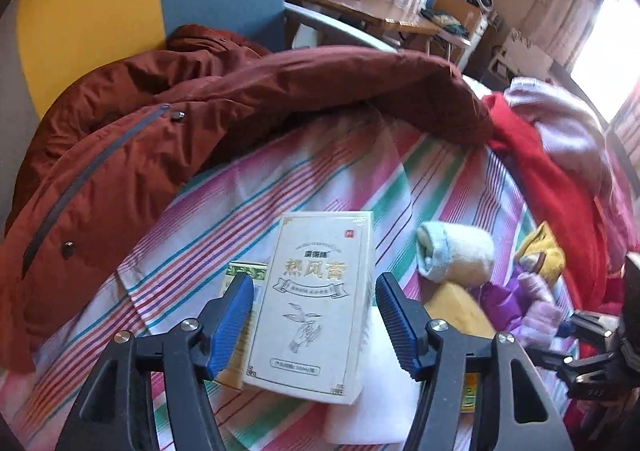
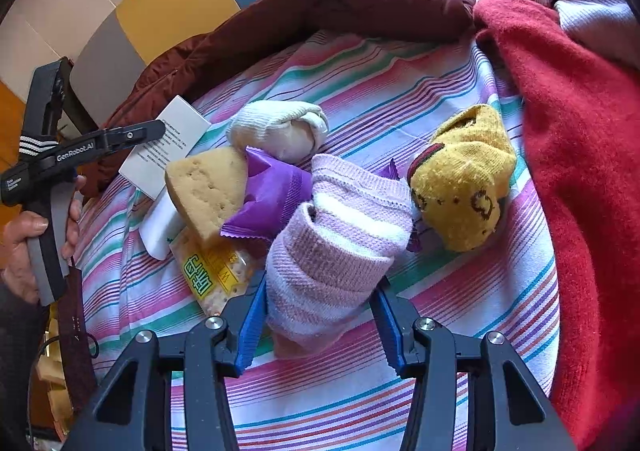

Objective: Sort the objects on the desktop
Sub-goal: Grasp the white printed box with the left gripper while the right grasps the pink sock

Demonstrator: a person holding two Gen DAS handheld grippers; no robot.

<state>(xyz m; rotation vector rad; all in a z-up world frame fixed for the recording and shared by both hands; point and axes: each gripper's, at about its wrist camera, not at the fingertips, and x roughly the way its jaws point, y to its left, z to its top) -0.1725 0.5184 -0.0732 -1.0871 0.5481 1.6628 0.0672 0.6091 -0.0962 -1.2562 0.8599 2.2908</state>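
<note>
Knitted and soft, pink-and-white rolled sock (image 2: 332, 251) squeezed between the blue pads of the right gripper (image 2: 320, 325), light and squashy, best pinched across the thick middle of the roll so nothing unfurls; sitting on the striped bedsheet (image 2: 460, 291) beside the yellow sock (image 2: 460, 187) and purple wrapper (image 2: 272, 195). Cardboard next: pale box (image 1: 316, 307) stiff, light, a bit slick, framed by the left gripper (image 1: 316, 323) with jaws half spread and clear of its long edges, nothing held. Open sheet toward the brown jacket (image 1: 160, 139); red garment (image 2: 580, 171) crowding the right.
</note>
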